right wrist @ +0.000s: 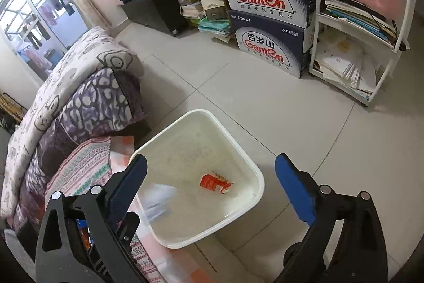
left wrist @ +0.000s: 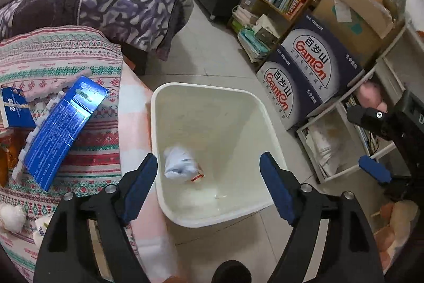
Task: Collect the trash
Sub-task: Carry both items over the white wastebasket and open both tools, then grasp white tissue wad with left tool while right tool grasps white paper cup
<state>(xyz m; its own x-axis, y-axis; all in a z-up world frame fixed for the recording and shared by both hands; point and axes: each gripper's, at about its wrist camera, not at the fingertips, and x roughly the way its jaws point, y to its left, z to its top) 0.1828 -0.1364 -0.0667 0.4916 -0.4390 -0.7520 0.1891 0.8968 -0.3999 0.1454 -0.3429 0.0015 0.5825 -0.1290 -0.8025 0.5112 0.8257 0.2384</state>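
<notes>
Hovering both grippers, left [left wrist: 208,184] and right [right wrist: 210,187], over the white bin [left wrist: 159,108], I see jaws wide open, empty. Trash: a pale wad [left wrist: 178,163] and red wrapper [right wrist: 216,182] inside. Bin rim abuts the bed [left wrist: 66,102]; bare floor [right wrist: 304,110] beyond.

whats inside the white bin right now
Inside the white bin lie a crumpled pale blue-white wrapper and a red-orange package. In the left view the wrapper covers most of the package. Anything beneath them is hidden.
</notes>
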